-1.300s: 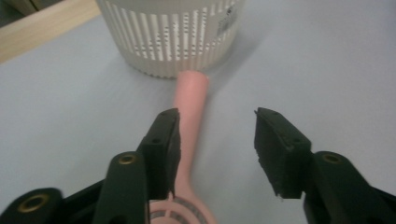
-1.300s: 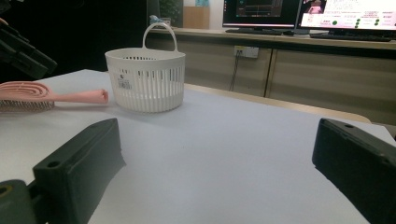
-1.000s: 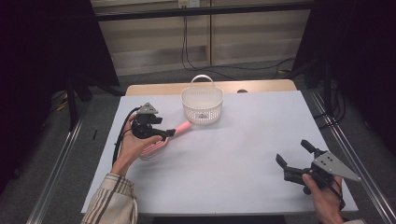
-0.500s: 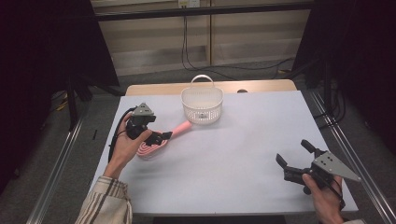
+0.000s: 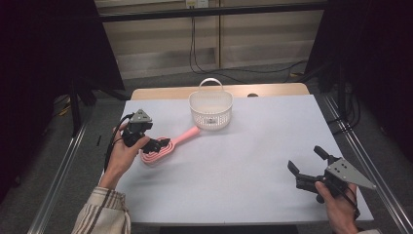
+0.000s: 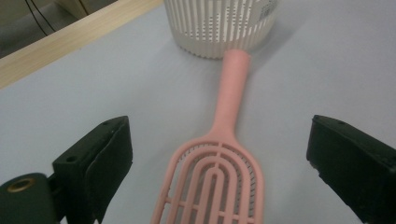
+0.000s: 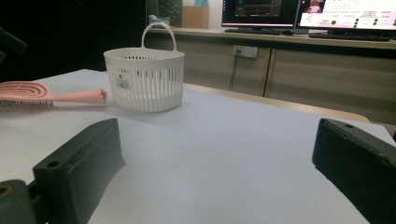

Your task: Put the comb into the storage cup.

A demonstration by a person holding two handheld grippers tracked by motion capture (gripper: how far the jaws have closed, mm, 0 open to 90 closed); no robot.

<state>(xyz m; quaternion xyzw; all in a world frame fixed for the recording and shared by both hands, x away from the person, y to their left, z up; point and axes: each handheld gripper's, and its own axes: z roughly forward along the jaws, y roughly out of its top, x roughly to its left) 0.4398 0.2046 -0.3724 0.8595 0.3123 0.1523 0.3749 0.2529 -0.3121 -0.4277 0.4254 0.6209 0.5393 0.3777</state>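
At the left of the table (image 5: pixel 243 161) the left gripper (image 5: pixel 163 144) sits over the wide end of the pink brush (image 5: pixel 165 146). From above, its black jaws and the person's hand cover part of the brush head, so where the tips sit on it is hard to make out. The left gripper view settles it: the jaws stand wide apart, having just opened further, with the brush (image 6: pixel 219 172) lying flat on the table between them and touching neither pad. That view cuts the brush head off at the bottom edge. The handle runs away from the gripper to the basket (image 6: pixel 219 28); whether its tip touches the wall or stops just short I cannot tell.

In the middle, toward the far edge, the white basket (image 5: pixel 211 109) stands upright with its handle up. Something small and dark shows through its slats, too small to name.

At the right, near the front edge and well apart from brush and basket, the right gripper (image 5: pixel 306 165) is held low, jaws apart with nothing between them. Its own view shows bare table between the pads, with the basket (image 7: pixel 144 79) and the brush (image 7: pixel 51 95) beyond; the brush head is cut off at the left edge.
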